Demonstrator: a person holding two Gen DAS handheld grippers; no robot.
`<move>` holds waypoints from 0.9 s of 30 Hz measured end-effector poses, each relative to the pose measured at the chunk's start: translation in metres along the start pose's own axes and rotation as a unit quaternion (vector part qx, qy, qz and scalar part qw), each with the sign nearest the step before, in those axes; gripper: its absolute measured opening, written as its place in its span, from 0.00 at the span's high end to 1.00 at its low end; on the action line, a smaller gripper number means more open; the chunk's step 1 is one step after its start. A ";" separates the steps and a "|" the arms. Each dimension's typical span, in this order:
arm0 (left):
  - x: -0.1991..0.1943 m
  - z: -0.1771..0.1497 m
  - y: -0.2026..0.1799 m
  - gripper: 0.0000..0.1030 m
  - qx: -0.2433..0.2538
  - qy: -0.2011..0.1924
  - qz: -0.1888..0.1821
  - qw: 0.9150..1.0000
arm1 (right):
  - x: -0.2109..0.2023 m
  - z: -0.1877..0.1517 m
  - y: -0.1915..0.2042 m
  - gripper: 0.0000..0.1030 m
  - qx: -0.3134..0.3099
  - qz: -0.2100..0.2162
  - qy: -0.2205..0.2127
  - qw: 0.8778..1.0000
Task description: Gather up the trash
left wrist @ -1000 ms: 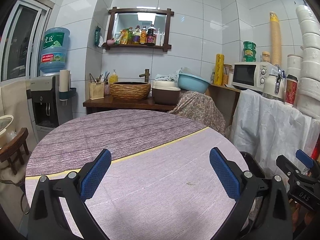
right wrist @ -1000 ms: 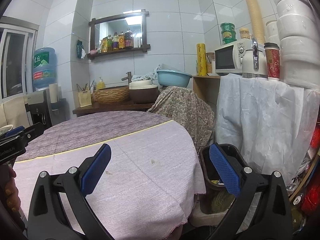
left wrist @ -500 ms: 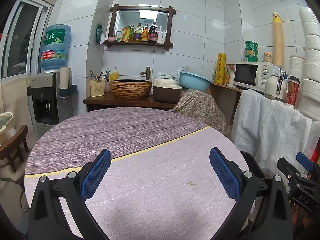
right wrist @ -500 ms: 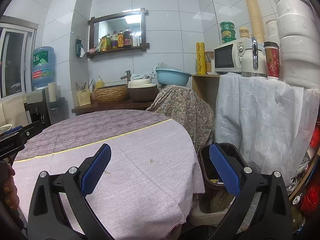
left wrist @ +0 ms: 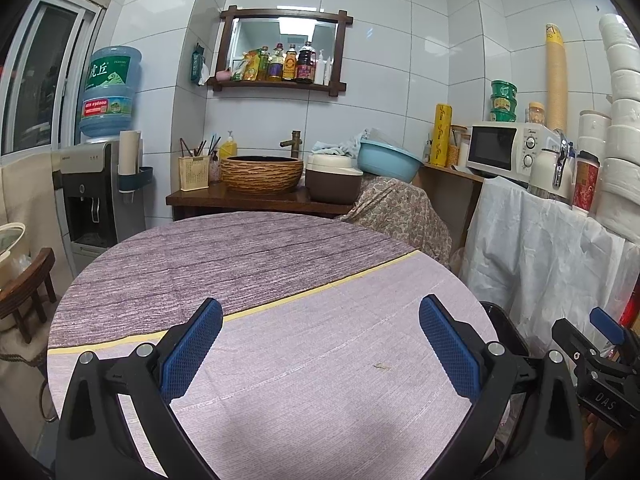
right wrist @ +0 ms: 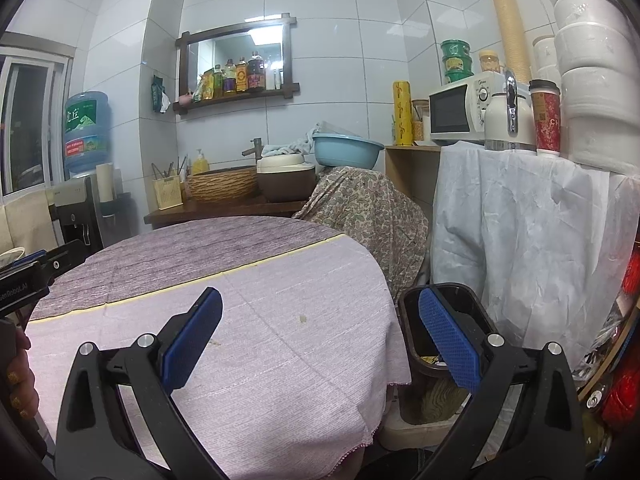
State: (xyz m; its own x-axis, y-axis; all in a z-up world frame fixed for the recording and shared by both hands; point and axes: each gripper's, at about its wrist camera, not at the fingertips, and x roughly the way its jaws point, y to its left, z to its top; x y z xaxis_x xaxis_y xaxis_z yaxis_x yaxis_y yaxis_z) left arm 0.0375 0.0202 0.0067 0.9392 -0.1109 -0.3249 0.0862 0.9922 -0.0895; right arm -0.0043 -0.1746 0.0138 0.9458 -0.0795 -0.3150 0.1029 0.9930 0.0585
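While the left wrist view shows the left gripper (left wrist: 320, 344) spread wide and empty, only a crumb (left wrist: 382, 367) lies lower right on the table (left wrist: 240, 256). Right wrist view: right gripper (right wrist: 320, 342) spread, bin (right wrist: 474, 312) lower right (trash seemingly collected); next, pinch leftover crumbs.

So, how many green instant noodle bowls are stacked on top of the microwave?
3. The green instant noodle bowls stand in one stack on the microwave, at its back: top, middle, bottom. The right wrist view shows the same stack. More could be hidden behind it.
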 end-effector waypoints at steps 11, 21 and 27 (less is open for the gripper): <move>0.000 0.000 -0.001 0.05 0.000 0.002 0.001 1.000 | -0.001 0.000 0.000 0.06 -0.001 0.000 -0.002 1.000; 0.000 0.000 -0.005 0.05 -0.002 0.008 0.002 1.000 | 0.000 -0.001 0.001 0.06 -0.002 0.001 0.000 1.000; -0.002 0.000 -0.011 0.05 0.007 0.004 0.002 1.000 | -0.001 -0.001 0.001 0.06 -0.002 0.001 0.001 1.000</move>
State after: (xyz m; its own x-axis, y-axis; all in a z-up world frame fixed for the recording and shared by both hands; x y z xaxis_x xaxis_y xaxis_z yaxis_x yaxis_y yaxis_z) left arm 0.0341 0.0097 0.0081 0.9371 -0.1066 -0.3324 0.0862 0.9934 -0.0755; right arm -0.0050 -0.1731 0.0133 0.9457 -0.0769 -0.3158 0.0996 0.9934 0.0564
